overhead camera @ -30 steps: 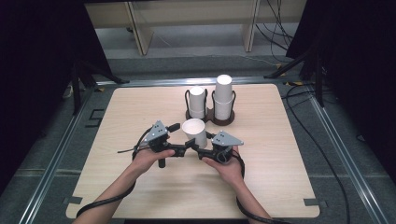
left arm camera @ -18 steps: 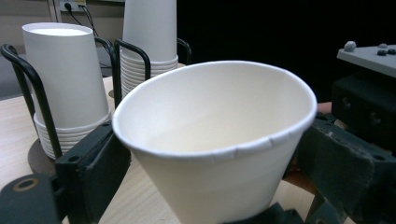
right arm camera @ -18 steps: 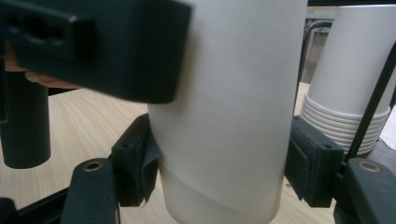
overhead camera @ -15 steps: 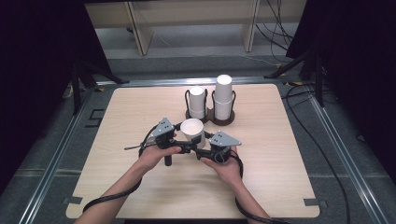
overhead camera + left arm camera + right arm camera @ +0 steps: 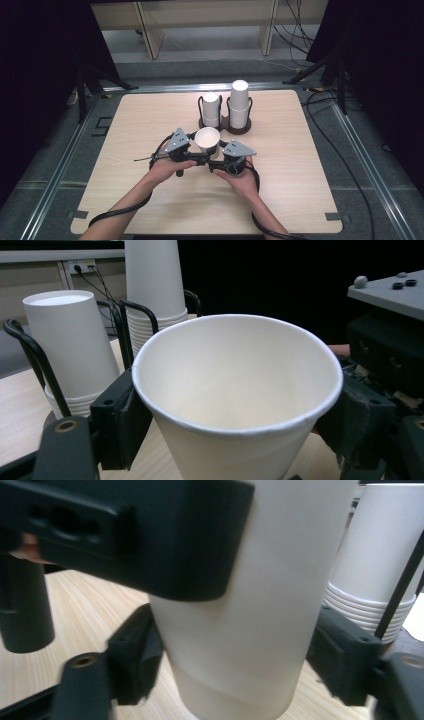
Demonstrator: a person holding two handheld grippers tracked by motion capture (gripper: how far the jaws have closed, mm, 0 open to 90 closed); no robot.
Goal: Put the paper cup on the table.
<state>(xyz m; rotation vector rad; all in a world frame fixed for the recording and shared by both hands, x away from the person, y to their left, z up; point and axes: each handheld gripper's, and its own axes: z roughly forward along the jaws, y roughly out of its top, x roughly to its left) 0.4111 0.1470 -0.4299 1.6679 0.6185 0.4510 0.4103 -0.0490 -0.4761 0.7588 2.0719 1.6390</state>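
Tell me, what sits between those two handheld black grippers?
An upright white paper cup, flanked by the left gripper and right gripper in the high view.

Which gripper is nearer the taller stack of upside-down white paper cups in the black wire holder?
Right. The right gripper sits below the taller cup stack; the left gripper sits farther left.

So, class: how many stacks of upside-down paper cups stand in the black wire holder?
2: a shorter stack in the left ring, a taller stack in the right ring of the holder.

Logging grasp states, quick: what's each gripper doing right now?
Left gripper: shut on the paper cup.
Right gripper: jaws flank the same cup; contact cannot be told.
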